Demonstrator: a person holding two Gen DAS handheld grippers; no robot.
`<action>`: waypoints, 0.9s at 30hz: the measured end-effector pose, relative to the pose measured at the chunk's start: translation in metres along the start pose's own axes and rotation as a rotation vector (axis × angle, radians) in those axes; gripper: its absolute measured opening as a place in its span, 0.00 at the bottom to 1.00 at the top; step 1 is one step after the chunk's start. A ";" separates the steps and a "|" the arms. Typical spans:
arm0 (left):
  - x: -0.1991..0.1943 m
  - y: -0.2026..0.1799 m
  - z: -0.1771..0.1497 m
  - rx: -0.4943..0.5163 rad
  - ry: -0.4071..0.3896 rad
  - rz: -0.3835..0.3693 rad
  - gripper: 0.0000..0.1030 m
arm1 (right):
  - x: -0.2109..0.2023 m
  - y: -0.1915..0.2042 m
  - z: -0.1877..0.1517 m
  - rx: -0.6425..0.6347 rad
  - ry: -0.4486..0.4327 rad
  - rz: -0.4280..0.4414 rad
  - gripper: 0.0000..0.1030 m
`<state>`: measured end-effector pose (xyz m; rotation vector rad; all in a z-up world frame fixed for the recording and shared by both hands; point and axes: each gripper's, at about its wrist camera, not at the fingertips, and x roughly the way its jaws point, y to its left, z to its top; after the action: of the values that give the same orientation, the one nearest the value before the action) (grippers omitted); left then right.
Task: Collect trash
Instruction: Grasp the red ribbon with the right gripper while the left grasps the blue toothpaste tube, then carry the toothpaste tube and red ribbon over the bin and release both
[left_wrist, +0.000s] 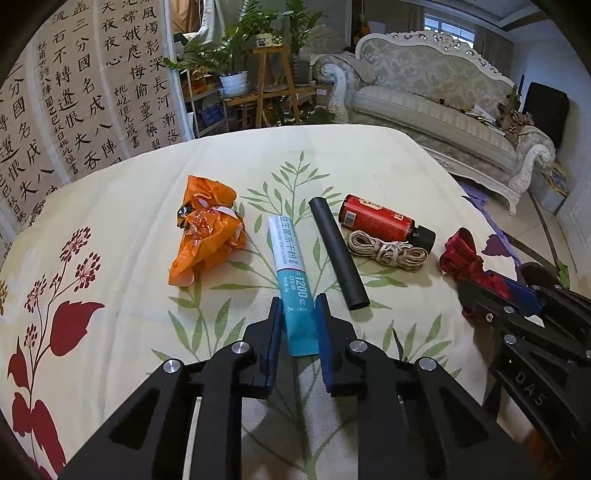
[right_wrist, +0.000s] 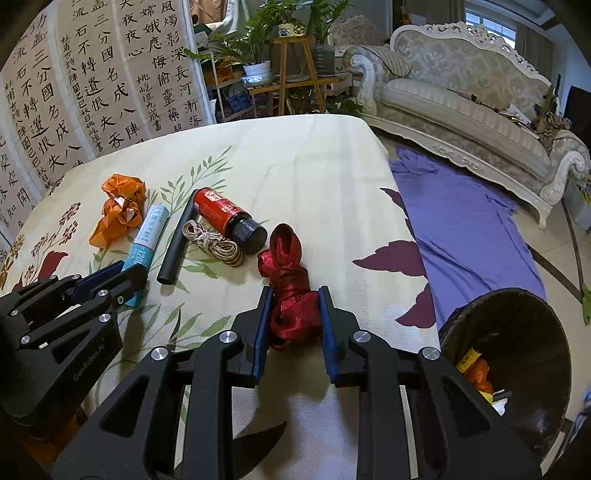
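Observation:
On the floral tablecloth (left_wrist: 129, 229) lies a teal and white sachet (left_wrist: 291, 273); my left gripper (left_wrist: 298, 306) is shut on its near end. The same sachet (right_wrist: 146, 240) and left gripper (right_wrist: 127, 273) show at the left of the right wrist view. My right gripper (right_wrist: 295, 295) is shut on a knotted red ribbon bundle (right_wrist: 288, 284), also visible as the red bundle (left_wrist: 461, 258) in the left wrist view. Between them lie a crumpled orange bag (left_wrist: 203, 232), a black tube (left_wrist: 338, 251), a red bottle with a black cap (left_wrist: 380, 221) and a coil of twine (left_wrist: 388, 251).
A dark trash bin (right_wrist: 517, 354) with orange and yellow scraps inside stands on the floor off the table's right edge. A purple cloth (right_wrist: 461, 221) lies on the floor before an ornate sofa (right_wrist: 461, 96). A calligraphy screen (left_wrist: 74, 92) and plant stands (left_wrist: 269, 74) are behind the table.

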<state>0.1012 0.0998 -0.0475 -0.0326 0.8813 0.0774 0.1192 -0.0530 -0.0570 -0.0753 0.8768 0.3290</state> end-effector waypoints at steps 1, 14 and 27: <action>0.000 -0.001 0.000 -0.001 0.000 0.000 0.18 | 0.000 0.000 0.000 -0.001 0.000 -0.001 0.23; -0.004 0.001 -0.004 -0.008 0.005 -0.017 0.03 | 0.001 0.000 0.000 -0.006 0.000 -0.006 0.23; -0.011 0.017 -0.011 -0.053 0.019 -0.056 0.04 | 0.001 0.001 0.000 -0.005 0.001 -0.005 0.23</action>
<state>0.0843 0.1155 -0.0462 -0.1078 0.8971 0.0481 0.1193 -0.0522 -0.0578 -0.0825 0.8765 0.3267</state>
